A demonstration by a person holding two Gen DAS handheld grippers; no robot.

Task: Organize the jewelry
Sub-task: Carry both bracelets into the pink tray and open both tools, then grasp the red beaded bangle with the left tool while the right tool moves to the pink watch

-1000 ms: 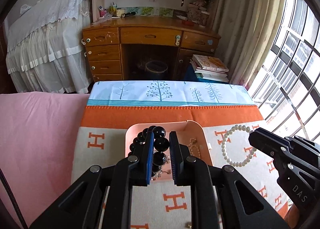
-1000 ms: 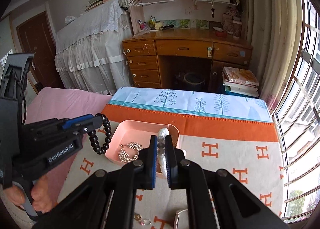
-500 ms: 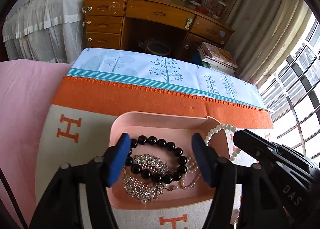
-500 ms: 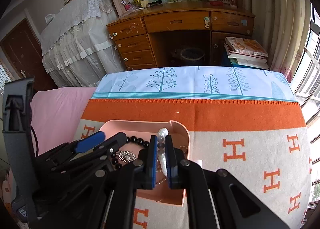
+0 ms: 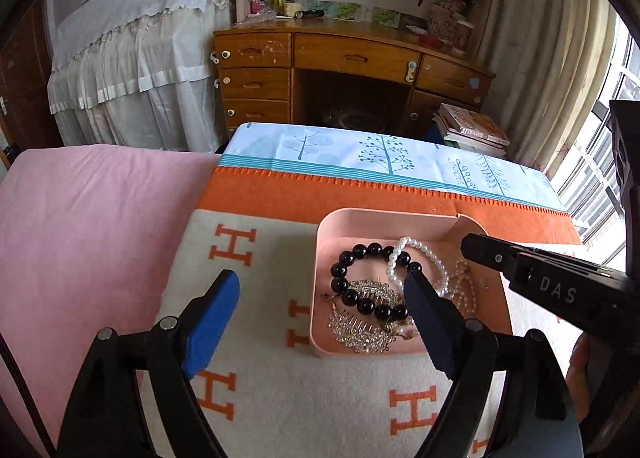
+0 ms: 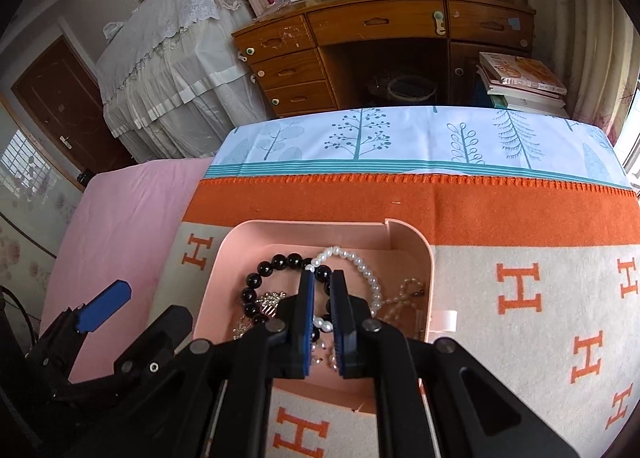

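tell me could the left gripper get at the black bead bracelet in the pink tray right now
Probably yes. The left gripper stands open and empty just beside the pink tray. The black bead bracelet lies uncovered, though the pearl bracelet, pinched by the right gripper, crosses its far edge.
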